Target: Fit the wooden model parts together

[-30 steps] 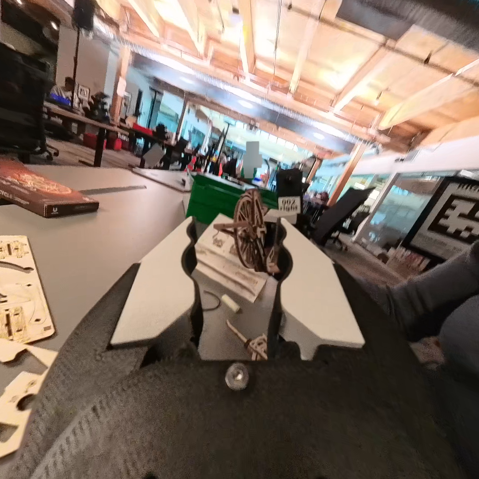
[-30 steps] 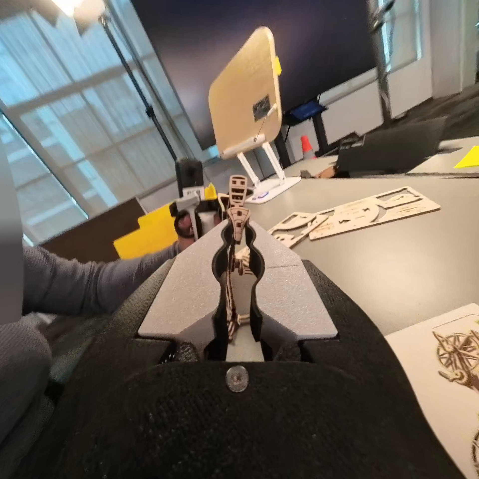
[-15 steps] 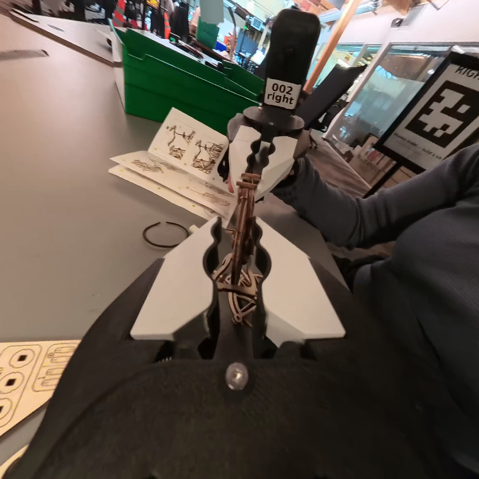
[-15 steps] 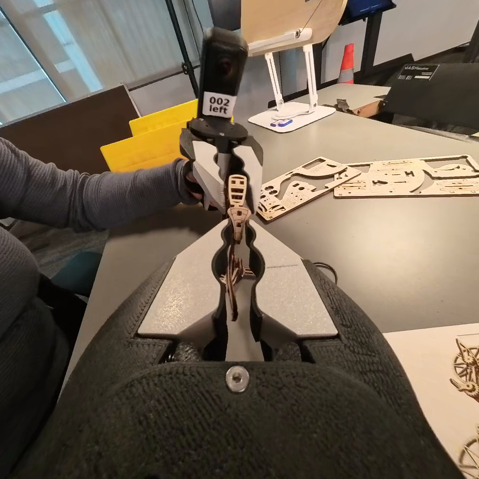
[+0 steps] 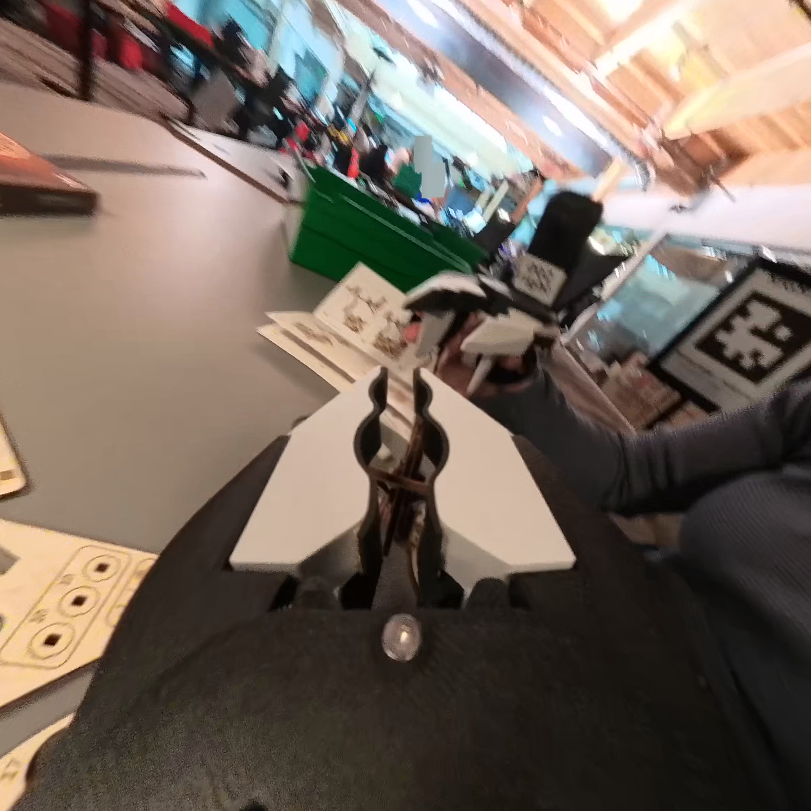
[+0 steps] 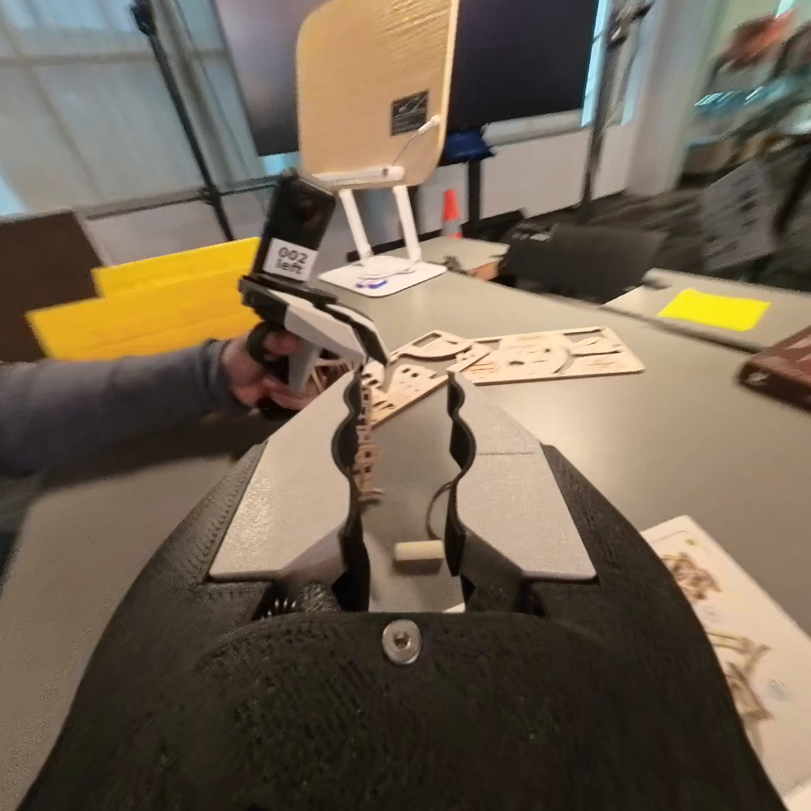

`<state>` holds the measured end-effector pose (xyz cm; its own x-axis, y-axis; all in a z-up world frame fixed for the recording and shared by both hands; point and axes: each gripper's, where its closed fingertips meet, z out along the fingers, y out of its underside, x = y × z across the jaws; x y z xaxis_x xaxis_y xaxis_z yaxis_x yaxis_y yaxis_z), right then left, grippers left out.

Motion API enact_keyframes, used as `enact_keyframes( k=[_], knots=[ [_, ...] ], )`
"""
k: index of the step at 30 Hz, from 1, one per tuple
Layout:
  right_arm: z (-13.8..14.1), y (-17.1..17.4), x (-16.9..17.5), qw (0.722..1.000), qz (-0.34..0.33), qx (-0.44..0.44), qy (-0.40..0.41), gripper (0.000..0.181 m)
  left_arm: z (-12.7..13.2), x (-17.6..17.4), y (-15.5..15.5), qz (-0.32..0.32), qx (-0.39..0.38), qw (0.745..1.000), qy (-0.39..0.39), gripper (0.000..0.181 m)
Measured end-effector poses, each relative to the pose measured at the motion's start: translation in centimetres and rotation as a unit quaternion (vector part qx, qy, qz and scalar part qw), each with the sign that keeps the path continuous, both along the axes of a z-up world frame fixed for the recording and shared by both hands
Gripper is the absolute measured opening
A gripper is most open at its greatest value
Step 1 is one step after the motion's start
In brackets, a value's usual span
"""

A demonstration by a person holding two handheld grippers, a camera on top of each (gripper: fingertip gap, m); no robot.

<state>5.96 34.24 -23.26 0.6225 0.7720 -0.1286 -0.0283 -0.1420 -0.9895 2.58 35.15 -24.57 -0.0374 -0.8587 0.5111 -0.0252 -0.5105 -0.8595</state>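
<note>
My left gripper is shut on a dark wooden wheel assembly, gripped between the pads. In the right wrist view the left gripper is held in a hand at the left, with wood spokes under it and a slatted wooden strip hanging from its tip. The strip lies against the left finger of my right gripper, whose jaws stand wide apart and grip nothing. In the left wrist view the right gripper is blurred, off to the right, with its fingers spread.
A short wooden dowel and a black ring lie on the grey table under the right gripper. Punched wooden sheets, an instruction booklet, a green bin, a yellow bin and a brown box surround the workspace. The left gripper's tips are roughly 5 cm from the right gripper's.
My right gripper has opened and let go of the slatted strip, which stays with the left gripper's assembly. The two grippers have tilted and drawn apart sideways.
</note>
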Motion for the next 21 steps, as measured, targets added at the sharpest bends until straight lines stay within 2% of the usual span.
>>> enact_keyframes(
  k=[1, 3, 5, 9, 15, 18, 21],
  knots=[
    [-0.1, 0.2, 0.0, 0.999, -0.024, 0.027, -0.025, 0.031, 0.3, -0.3, 0.7, 0.023, -0.007, 1.0, -0.013, 0.0],
    [-0.9, 0.4, -0.4, 0.991, -0.056, 0.075, -0.099, 0.026, 0.3, -0.8, 1.7, 0.047, -0.009, 0.999, -0.011, 0.0],
    [-1.7, 0.4, -1.2, 0.983, -0.058, 0.095, -0.146, 0.025, -0.5, -1.0, 2.2, 0.06, 0.003, 0.998, 0.025, 0.0],
    [-2.4, -0.2, -1.9, 0.985, -0.022, 0.082, -0.153, 0.025, -1.2, -0.9, 2.1, 0.062, 0.022, 0.997, 0.048, 0.0],
    [-1.0, -1.7, -1.0, 0.978, 0.005, 0.128, -0.163, 0.025, -1.0, -0.6, 1.9, 0.069, 0.05, 0.996, 0.036, 0.015],
    [-1.3, -4.1, -0.6, 0.949, 0.007, 0.194, -0.248, 0.032, -0.6, -0.9, 2.2, 0.083, 0.066, 0.994, 0.029, 0.017],
    [-3.6, -7.8, -0.8, 0.909, 0.037, 0.233, -0.344, 0.029, -0.1, -1.3, 2.6, 0.091, 0.062, 0.994, 0.015, 0.017]
  ],
)
